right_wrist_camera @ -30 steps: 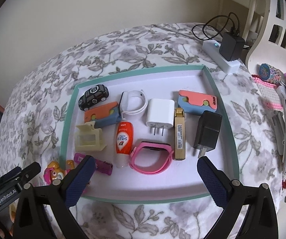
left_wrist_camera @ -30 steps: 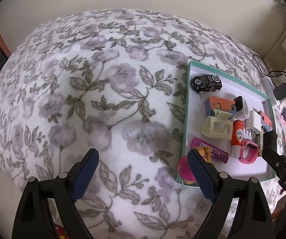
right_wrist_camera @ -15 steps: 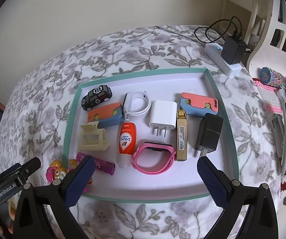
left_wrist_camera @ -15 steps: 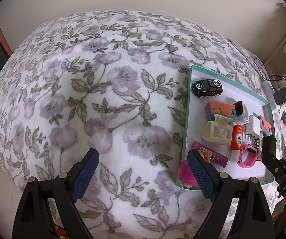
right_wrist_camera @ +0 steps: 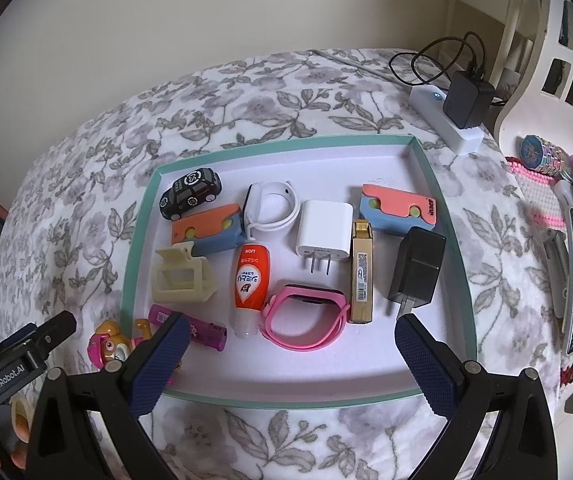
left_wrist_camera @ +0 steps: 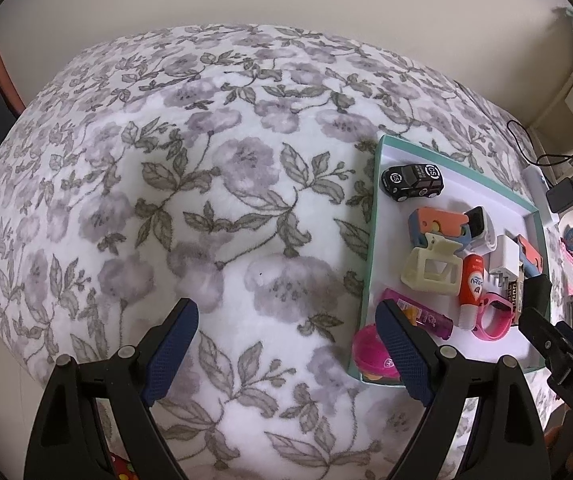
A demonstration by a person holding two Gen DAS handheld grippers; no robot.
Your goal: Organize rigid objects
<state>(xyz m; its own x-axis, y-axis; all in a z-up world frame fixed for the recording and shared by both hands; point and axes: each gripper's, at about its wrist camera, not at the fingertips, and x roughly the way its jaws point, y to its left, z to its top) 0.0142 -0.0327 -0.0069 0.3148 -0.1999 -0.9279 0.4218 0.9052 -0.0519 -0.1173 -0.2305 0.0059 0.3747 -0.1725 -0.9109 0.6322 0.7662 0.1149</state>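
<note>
Navy-padded and spread wide, your left gripper [left_wrist_camera: 286,344] tilts steeply down over the floral blanket [left_wrist_camera: 206,200], nothing between its fingers; its right finger [left_wrist_camera: 402,354] overlaps the near left corner of the teal-rimmed tray [right_wrist_camera: 142,240]. Your right gripper [right_wrist_camera: 290,356] also tilts steeply down, parted wide and empty above the tray's near edge. In the tray lie a black toy car [right_wrist_camera: 190,193], a cream hair claw [right_wrist_camera: 182,276], an orange tube [right_wrist_camera: 249,280], a pink watch [right_wrist_camera: 306,316], a white charger [right_wrist_camera: 324,232] and a black adapter [right_wrist_camera: 418,268]. A pink puppy toy [right_wrist_camera: 108,346] sits at the tray's near left corner, by the left finger [right_wrist_camera: 158,364].
</note>
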